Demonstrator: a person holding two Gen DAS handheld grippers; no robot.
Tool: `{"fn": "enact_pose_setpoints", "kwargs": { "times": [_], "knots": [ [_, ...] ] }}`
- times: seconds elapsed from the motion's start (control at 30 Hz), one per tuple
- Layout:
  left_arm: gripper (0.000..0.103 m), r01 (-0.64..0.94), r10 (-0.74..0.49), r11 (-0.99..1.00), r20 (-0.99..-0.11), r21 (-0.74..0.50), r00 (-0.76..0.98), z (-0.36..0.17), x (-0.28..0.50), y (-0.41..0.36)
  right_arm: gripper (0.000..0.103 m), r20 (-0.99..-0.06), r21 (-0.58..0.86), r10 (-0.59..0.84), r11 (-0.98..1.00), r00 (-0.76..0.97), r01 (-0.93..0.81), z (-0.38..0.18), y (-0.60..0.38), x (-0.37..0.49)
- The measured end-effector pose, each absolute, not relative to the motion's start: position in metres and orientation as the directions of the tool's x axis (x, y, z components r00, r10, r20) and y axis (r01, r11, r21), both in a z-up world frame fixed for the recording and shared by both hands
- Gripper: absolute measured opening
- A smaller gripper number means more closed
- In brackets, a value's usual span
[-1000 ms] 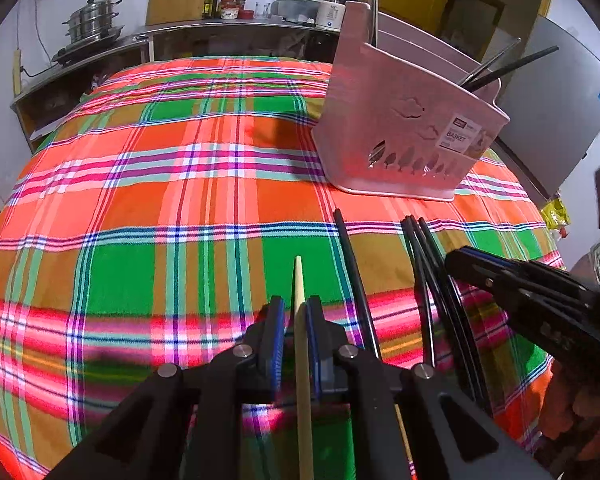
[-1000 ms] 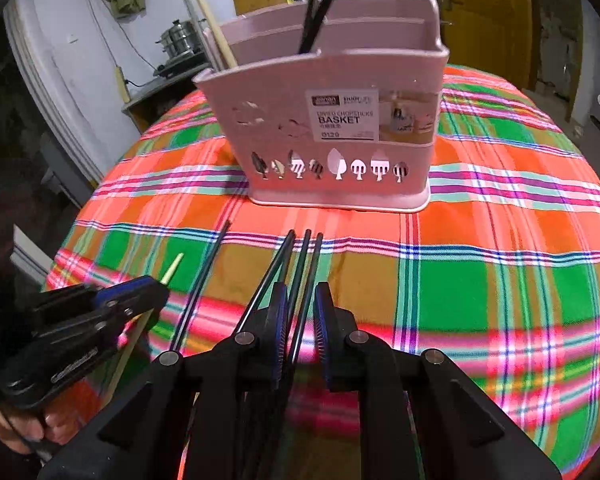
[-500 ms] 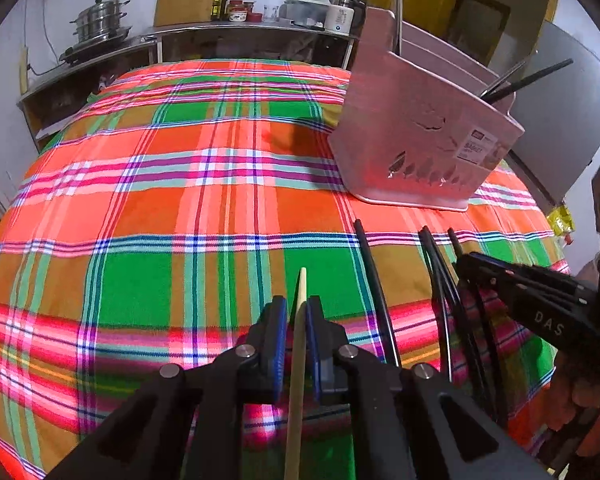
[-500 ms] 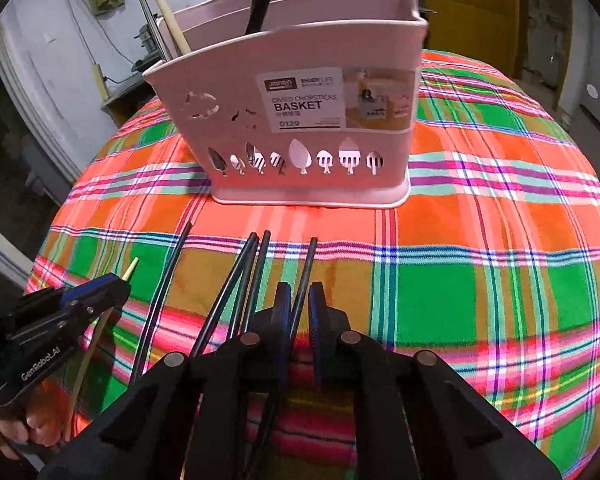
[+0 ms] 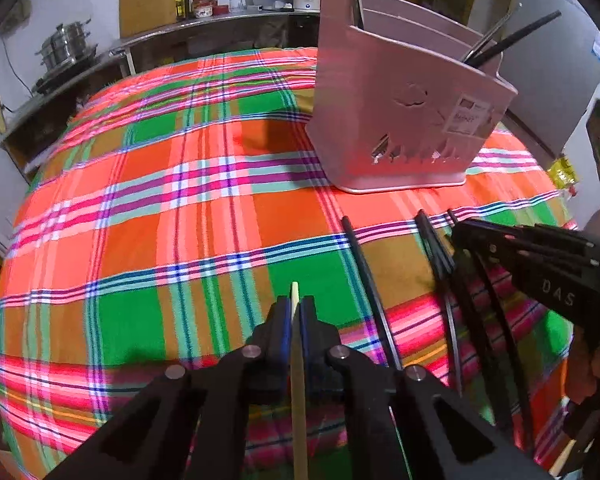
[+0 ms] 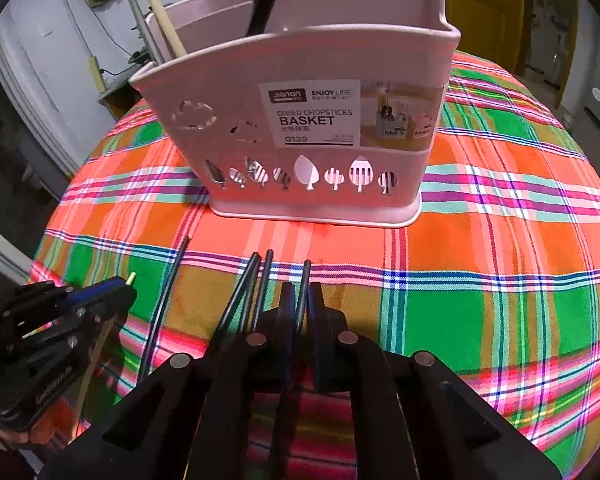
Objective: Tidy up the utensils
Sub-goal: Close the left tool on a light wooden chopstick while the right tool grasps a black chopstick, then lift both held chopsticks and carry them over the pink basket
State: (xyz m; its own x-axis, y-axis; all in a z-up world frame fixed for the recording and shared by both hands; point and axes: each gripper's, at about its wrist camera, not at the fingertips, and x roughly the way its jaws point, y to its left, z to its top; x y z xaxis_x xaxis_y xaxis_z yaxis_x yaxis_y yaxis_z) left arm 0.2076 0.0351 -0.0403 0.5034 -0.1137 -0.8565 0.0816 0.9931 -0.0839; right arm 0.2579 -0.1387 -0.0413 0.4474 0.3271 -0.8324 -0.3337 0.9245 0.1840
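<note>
Left wrist view shows the left gripper (image 5: 295, 316) pressed narrow on a pale wooden chopstick (image 5: 299, 392), whose tip stands out at 12 o'clock from the pads. In the right wrist view, the right gripper (image 6: 301, 304) is closed around one thin black chopstick (image 6: 305, 280); three more black chopsticks (image 6: 242, 292) lie on the bright plaid tablecloth (image 6: 500, 260) just beside it, toward 9 o'clock. The pink plastic divided chopstick basket (image 6: 312, 128) stands at 12 o'clock, near, already with a wooden stick and dark ones inside.

I judge both sticks are light, stiff and quite smooth, so they can turn or slide between the pads. Holding near the middle, as now, looks good; a grip close to the end would let the stick swing when it is tipped into a compartment.
</note>
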Motion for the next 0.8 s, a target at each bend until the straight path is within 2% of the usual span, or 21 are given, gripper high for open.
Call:
{"fn": "enact_pose_setpoints", "kwargs": {
  "times": [0.2, 0.47, 0.8],
  "knots": [
    [0.004, 0.087, -0.132, 0.991, -0.833, -0.101, 0.537, -0.019, 0.201, 0.033, 0.006, -0.802, 0.194, 0.358, 0.913, 0.479, -0.358, -0.02, -0.145, 0.246],
    [0.004, 0.113, -0.151, 0.988, -0.769, -0.104, 0.621, 0.038, 0.193, 0.031, 0.006, -0.743, 0.201, 0.391, 0.904, 0.543, -0.376, 0.027, -0.159, 0.231],
    [0.004, 0.124, -0.15, 0.988, -0.687, -0.088, 0.711, 0.103, 0.178, 0.033, 0.004, -0.632, 0.169, 0.417, 0.897, 0.653, -0.409, 0.096, -0.166, 0.209]
  ]
}}
